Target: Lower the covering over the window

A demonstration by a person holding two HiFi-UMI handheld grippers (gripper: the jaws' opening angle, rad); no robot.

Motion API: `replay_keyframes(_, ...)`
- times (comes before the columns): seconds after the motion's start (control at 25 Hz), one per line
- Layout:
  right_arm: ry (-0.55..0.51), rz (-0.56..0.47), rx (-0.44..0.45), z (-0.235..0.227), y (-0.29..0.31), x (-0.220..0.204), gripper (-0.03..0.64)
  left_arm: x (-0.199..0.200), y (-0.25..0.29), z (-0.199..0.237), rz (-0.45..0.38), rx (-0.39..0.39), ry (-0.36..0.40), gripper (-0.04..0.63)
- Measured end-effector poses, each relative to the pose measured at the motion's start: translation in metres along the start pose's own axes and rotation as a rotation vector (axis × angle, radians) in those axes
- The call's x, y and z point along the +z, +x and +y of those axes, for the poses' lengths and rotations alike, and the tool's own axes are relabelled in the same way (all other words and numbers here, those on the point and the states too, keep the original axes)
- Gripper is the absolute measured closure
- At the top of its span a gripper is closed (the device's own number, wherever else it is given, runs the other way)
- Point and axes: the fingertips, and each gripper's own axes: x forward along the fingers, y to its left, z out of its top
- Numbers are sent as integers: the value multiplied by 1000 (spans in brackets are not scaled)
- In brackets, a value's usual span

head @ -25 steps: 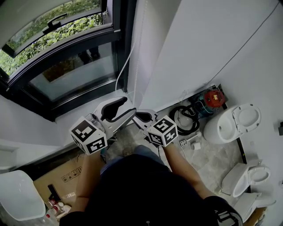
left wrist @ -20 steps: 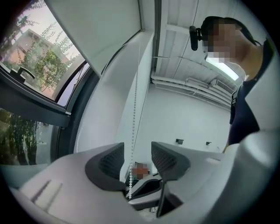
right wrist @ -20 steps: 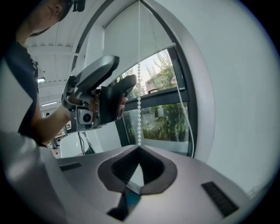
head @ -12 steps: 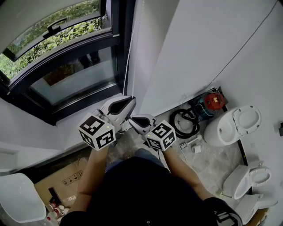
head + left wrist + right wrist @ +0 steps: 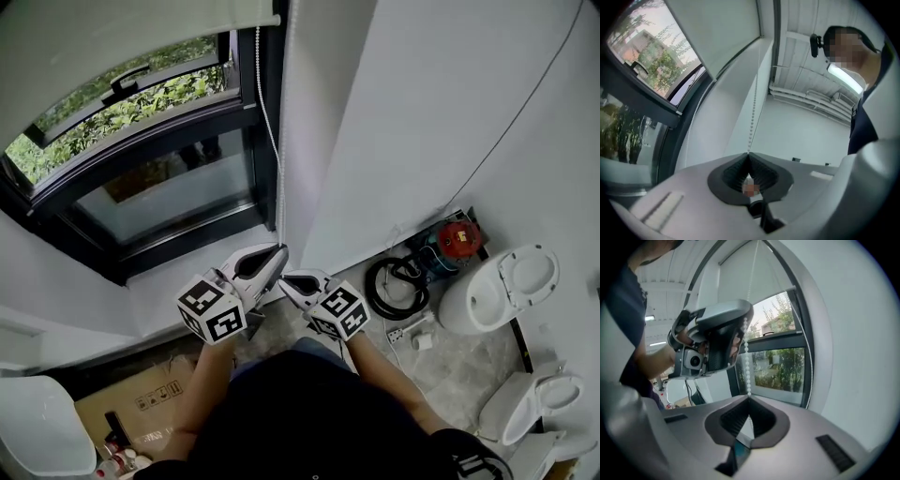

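1. While the roller blind (image 5: 122, 23) sat rolled high, we recorded it covering only the top of the window (image 5: 159, 192), the rest uncovered.
2. Its bead chain (image 5: 267, 112) hung by the window's right edge, down to both grippers.
3. We saw the left gripper (image 5: 278, 250) with jaws just closed, pinching that chain.
4. The right gripper (image 5: 284, 278), jaws pressed together, pinched the same chain just beneath it.
5. We noted a toilet (image 5: 478, 300) and a cardboard box (image 5: 127, 405) on the floor (image 5: 450, 349), well apart.

Up top, the white fabric roller blind (image 5: 122, 28) sits rolled well above both jaws. Its white bead chain (image 5: 752, 117) hangs straight down, pinched in the just-closed jaws of the left gripper (image 5: 749, 153), then again lower down by the right gripper (image 5: 749, 397).
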Motion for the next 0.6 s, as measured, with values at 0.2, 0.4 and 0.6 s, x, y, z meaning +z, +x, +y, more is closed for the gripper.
replay_keyframes(0.2,1,-7,31,-9,0,1,604,0,7,1,-2,7,8,584)
replay_keyframes(0.4,-34,62,45,-23,-1,-9,604,-10,15,7,40,59,3,584)
replay_keyframes(0.6,-25,140,96,-17,3,-41,604,-45,15,13,87,91,-70,584)
